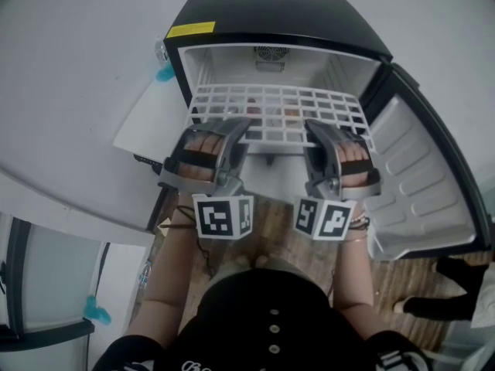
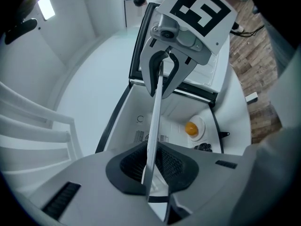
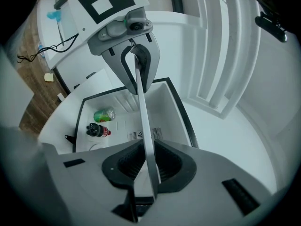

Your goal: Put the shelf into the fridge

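Note:
A white wire shelf (image 1: 278,110) lies level across the mouth of a small black fridge (image 1: 263,14), its far part inside the cabinet. My left gripper (image 1: 232,126) is shut on the shelf's near edge at the left, and my right gripper (image 1: 325,130) is shut on it at the right. In the left gripper view the shelf (image 2: 155,121) runs edge-on from my left gripper (image 2: 153,166) to the right gripper (image 2: 164,74). The right gripper view shows the shelf (image 3: 143,126) the same way, between the right gripper (image 3: 148,168) and the left gripper (image 3: 136,69).
The fridge door (image 1: 421,184) hangs open to the right. Inside the fridge lie a green can (image 3: 104,115), a dark bottle (image 3: 96,130) and an orange round thing (image 2: 191,127). A white panel (image 1: 151,122) stands left of the fridge. A shoe (image 1: 433,304) is on the wooden floor.

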Tool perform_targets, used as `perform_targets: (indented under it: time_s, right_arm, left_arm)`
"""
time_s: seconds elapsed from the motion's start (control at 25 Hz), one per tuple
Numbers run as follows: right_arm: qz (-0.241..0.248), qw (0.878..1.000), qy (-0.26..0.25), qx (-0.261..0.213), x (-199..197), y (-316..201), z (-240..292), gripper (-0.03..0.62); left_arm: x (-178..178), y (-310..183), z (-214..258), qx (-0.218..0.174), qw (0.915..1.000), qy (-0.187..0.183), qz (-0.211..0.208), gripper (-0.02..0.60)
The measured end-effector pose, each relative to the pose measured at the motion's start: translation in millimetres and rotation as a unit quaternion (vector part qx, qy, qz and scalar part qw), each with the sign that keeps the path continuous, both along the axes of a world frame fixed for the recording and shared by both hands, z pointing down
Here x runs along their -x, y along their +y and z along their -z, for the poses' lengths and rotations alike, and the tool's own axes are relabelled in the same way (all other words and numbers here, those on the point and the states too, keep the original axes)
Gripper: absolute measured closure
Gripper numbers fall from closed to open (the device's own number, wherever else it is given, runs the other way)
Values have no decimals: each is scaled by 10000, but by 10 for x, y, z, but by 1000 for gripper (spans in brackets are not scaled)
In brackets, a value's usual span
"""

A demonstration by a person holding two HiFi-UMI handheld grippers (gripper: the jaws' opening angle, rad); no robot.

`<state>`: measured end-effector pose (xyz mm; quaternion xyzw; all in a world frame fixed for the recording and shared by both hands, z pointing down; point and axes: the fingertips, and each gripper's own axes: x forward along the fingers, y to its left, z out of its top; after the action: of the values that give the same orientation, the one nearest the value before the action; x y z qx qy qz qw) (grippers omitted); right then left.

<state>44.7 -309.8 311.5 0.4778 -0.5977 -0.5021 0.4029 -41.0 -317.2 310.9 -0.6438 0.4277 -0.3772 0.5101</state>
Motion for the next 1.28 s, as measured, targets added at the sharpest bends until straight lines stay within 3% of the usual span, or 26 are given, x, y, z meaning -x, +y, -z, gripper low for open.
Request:
perform_targets:
  time_s: [1.28]
  right_arm:
    - [36,9998,-69,189,-32,-368,-140,542]
  left_arm:
    - [-31,-296,-119,212,9997,69,46,534]
